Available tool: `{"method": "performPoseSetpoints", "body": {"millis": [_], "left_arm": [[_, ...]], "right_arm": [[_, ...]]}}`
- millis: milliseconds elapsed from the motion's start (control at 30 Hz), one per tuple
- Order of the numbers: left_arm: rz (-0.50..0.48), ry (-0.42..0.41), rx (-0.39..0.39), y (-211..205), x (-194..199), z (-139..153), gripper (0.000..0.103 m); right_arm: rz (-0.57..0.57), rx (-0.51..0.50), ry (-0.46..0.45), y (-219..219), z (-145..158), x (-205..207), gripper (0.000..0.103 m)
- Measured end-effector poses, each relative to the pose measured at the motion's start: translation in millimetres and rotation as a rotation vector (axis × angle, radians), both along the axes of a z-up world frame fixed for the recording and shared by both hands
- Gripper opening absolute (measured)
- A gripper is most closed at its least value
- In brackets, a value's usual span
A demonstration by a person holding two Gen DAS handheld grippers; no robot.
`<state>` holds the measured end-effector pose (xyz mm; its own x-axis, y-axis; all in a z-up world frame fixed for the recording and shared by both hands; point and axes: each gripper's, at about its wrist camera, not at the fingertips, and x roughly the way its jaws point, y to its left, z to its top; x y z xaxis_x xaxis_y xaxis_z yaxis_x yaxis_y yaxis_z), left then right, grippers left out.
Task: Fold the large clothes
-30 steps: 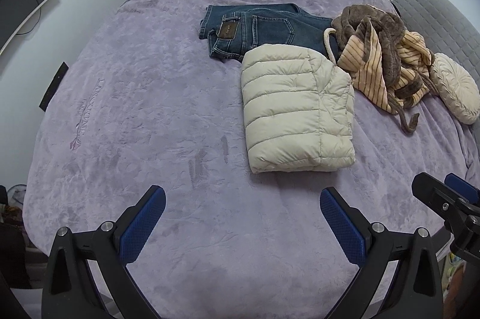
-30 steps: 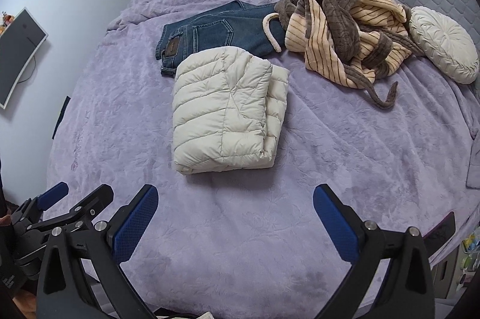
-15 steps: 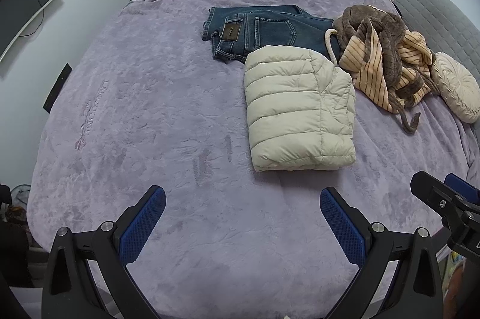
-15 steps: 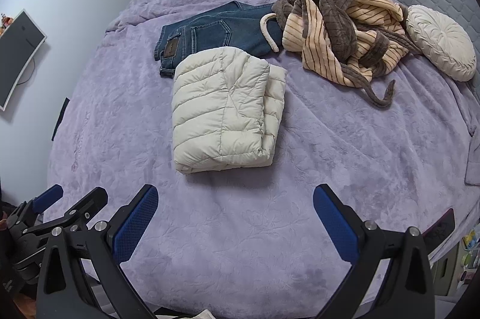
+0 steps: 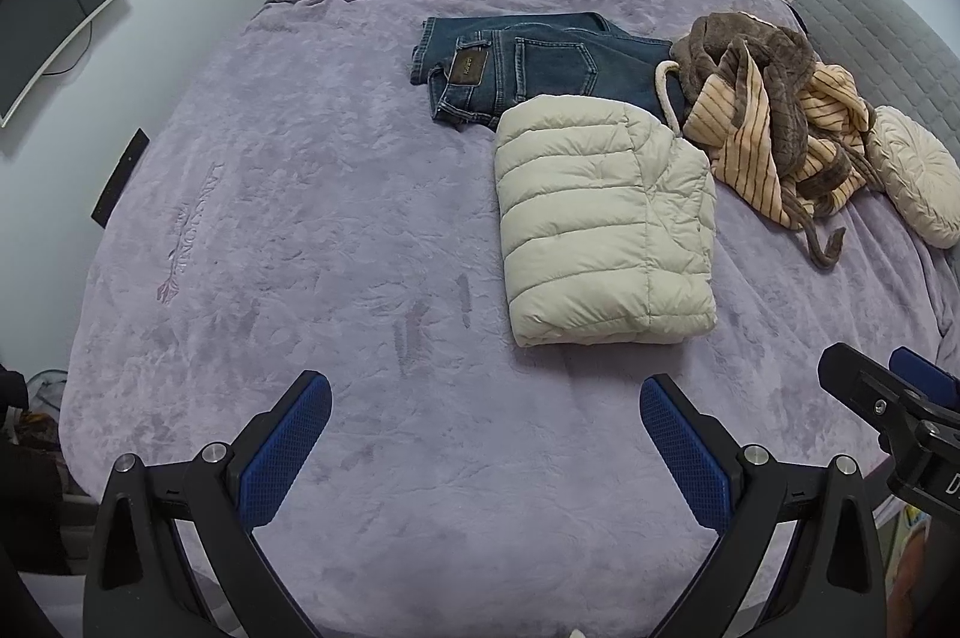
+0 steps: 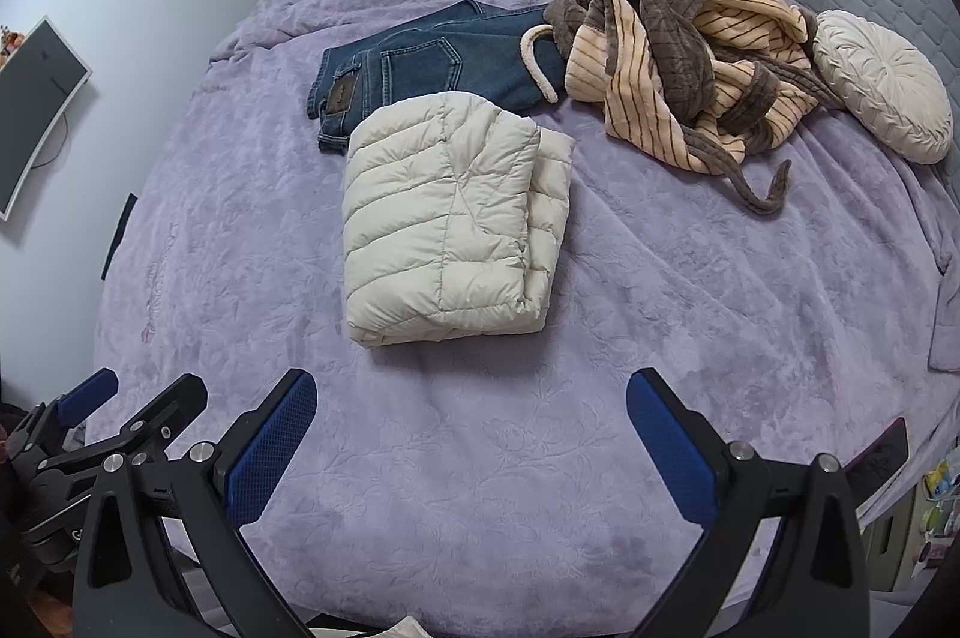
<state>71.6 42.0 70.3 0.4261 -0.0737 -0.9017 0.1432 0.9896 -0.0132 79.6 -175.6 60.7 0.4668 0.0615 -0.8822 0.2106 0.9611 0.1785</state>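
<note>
Item: cream puffer jacket [image 5: 606, 224], lying folded into a compact block mid-bed. Item: blue jeans [image 5: 528, 65], lying folded flat just behind it, the jacket's far edge overlapping them. Item: brown-and-striped robe [image 6: 684, 56], sitting in an unfolded heap near the round cushion [image 6: 882, 86]; judged the remaining work. Left gripper [image 5: 486, 452] and right gripper [image 6: 474, 446] are hovering at the near edge, jaws spread wide, gripping nothing. Surface: purple plush bedspread [image 5: 288, 230]. Room: white wardrobe doors, wall-mounted screen, grey headboard.
</note>
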Motion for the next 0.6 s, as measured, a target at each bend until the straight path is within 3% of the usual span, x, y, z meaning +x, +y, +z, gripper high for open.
{"method": "performPoseSetpoints", "body": {"millis": [600], "left_arm": [[0.002,0.007,0.004,-0.9,5.8,-2.0,0.103]], "right_arm": [[-0.006,-0.012,0.008,1.3,-0.7,0.9,0.103]]}}
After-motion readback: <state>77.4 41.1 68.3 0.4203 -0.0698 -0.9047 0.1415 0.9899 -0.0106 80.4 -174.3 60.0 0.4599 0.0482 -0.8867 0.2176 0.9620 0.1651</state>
